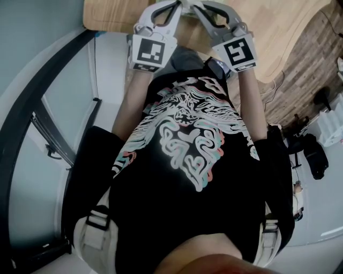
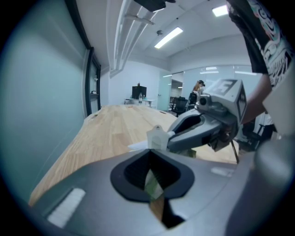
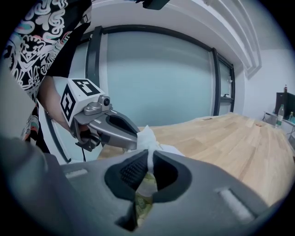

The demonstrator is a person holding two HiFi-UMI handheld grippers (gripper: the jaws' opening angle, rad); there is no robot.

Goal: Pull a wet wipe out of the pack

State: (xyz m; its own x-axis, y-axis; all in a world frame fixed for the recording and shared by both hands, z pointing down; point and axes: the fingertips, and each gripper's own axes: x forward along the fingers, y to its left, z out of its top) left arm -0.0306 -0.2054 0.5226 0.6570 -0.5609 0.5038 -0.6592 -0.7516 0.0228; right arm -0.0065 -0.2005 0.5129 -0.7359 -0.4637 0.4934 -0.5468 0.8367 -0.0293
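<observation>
Both grippers meet over the pale wooden table (image 1: 278, 32) at the top of the head view, and the pack is hidden there. My right gripper (image 3: 148, 154) is shut on a white wet wipe (image 3: 147, 136) that sticks up between its pads; the greenish pack (image 3: 144, 203) shows below through the gap. From the left gripper view, that wipe (image 2: 156, 136) sits at the right gripper's (image 2: 162, 139) tip. My left gripper (image 2: 150, 150) has its jaws together on the green pack (image 2: 152, 184). In the head view the left gripper (image 1: 170, 6) and right gripper (image 1: 206, 8) nearly touch.
The long table (image 2: 115, 129) runs away toward a monitor (image 2: 139, 91) and office chairs, with a person standing far off. A glass wall with black frames (image 3: 97, 69) runs along the table's side. Bottles (image 3: 281, 113) stand at the far edge. The person's torso fills the head view.
</observation>
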